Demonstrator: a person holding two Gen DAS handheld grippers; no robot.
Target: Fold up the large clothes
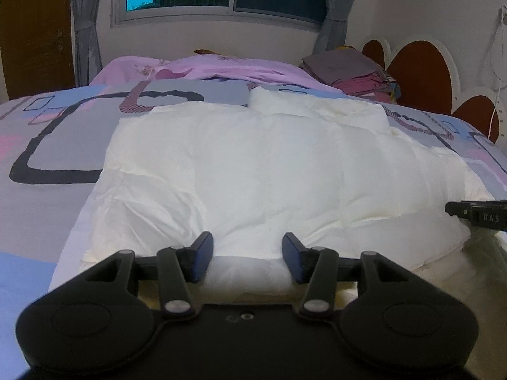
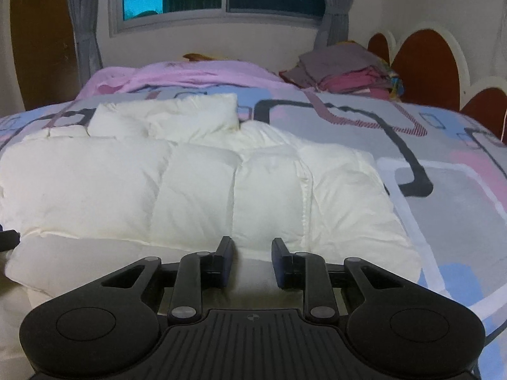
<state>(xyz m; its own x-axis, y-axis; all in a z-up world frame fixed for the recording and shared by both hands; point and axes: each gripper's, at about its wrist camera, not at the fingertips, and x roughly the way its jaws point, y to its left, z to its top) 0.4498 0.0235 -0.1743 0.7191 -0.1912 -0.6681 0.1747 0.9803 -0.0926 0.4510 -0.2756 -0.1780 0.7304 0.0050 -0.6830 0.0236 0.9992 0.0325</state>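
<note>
A large white padded garment [image 1: 253, 171] lies spread on the bed, with a folded part [image 1: 317, 107] on its far side. My left gripper [image 1: 247, 255] is at the garment's near edge, and a puffy roll of white fabric fills the gap between its pads. The right wrist view shows the same garment [image 2: 196, 190], its near right corner under my right gripper [image 2: 252, 261]. Those jaws stand narrower, with shaded white fabric pinched between them. The right gripper's tip [image 1: 475, 215] shows at the right edge of the left wrist view.
The bed cover [image 1: 57, 145] is grey, pink and blue, with a pink blanket [image 1: 221, 66] beyond it. A stack of folded clothes [image 2: 348, 69] sits at the far right by the brown headboard [image 2: 424, 66]. A window and curtains stand behind the bed.
</note>
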